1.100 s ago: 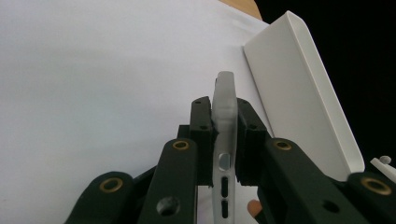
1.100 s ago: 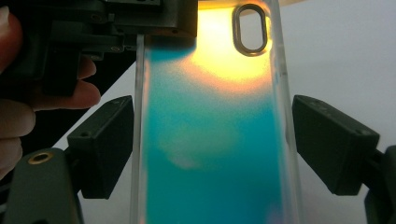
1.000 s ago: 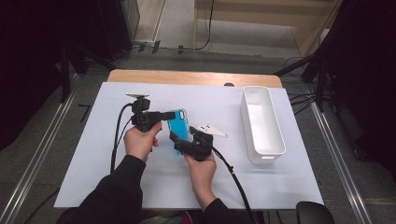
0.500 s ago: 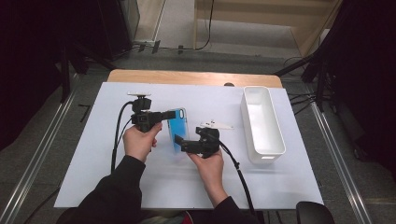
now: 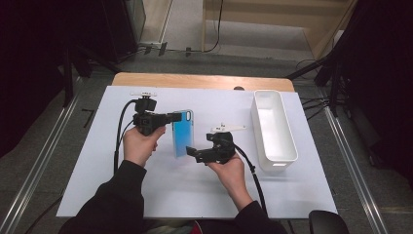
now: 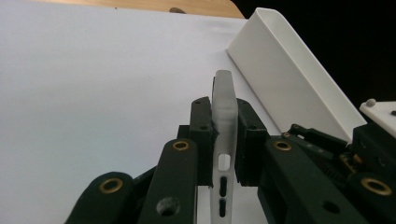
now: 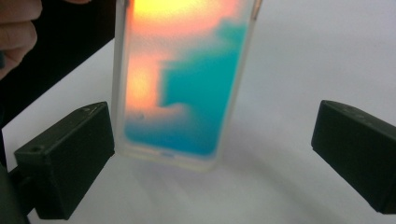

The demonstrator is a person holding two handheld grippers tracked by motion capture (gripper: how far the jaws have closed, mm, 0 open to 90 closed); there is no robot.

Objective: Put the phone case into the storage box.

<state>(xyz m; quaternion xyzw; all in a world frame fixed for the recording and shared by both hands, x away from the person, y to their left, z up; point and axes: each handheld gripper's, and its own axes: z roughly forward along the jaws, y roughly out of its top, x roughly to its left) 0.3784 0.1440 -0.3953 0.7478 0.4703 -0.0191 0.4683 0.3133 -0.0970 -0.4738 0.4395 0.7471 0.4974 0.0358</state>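
Note:
A blue phone case with a clear rim stands tilted over the white sheet, its top end clamped in my left gripper. In the left gripper view the black pads press both sides of the case's edge. My right gripper sits by the case's near end, pointing left at it. Its jaws have just been opening and stand wide. In the right gripper view the case hangs between and just beyond the two pads of that gripper, touching neither.
A long white bin stands at the right of the sheet, close behind the case in the left gripper view. The wooden table edge runs along the back. Cables trail from both grippers toward the person.
The right gripper has let go of the case's near end, opened wide and drawn back a little to the right. The left gripper keeps the case in place.

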